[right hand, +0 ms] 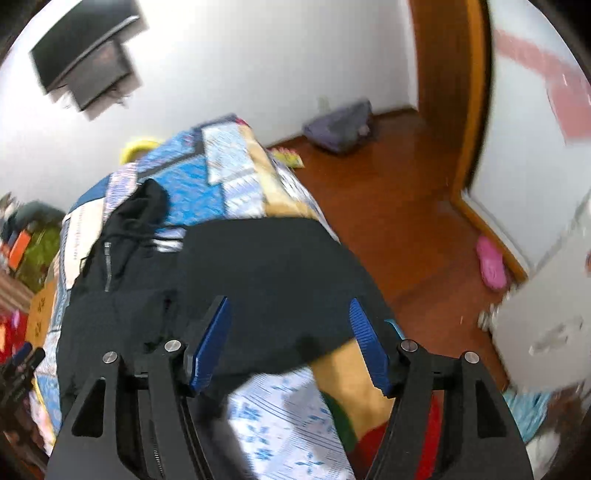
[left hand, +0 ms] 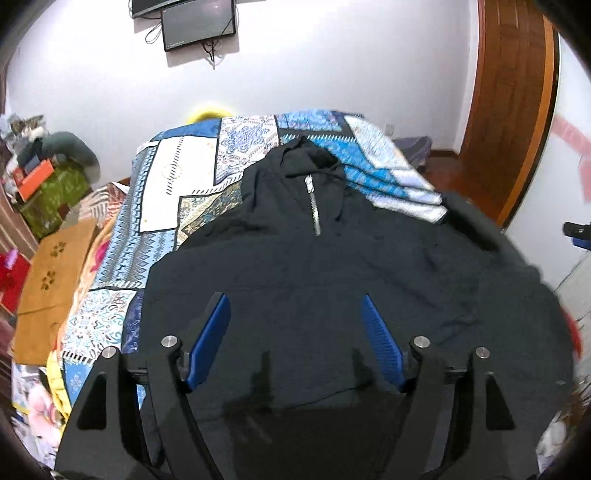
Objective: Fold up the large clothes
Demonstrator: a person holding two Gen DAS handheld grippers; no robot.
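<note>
Left wrist view: left tongs (left hand: 295,306) spread wide, blue pads (left hand: 212,332) well apart, nothing between them. They hang over the lower body of a black hoodie (left hand: 332,266) laid flat, front up, on the bed. Hood end points away from the camera, silver zipper (left hand: 314,205) running down from the collar. The garment lies on a blue-and-white patchwork quilt (left hand: 192,192). A folded corner of that quilt (left hand: 399,177) lies just beside the hoodie's far right shoulder. Left of the bed: a tan cardboard piece (left hand: 51,280), a green box (left hand: 55,195). On the white wall, a dark monitor (left hand: 199,24); a wooden door frame (left hand: 517,110) to the right.

Right wrist view: heavy motion blur. Right tongs (right hand: 288,306) also spread wide, gripping nothing. They sit above the hoodie's (right hand: 266,280) right edge near the side of the bed; the black fabric reaches past the left pad (right hand: 212,339) and stops short of the right pad (right hand: 369,347). Below the tongs the quilt (right hand: 280,417) shows bare. Hood and zipper (right hand: 108,269) visible far left. Wooden floor (right hand: 388,206) to the right carries a pink slipper (right hand: 489,266) and a grey bundle (right hand: 340,125) near the wall. Whether either tongs touch the cloth, can't tell.
</note>
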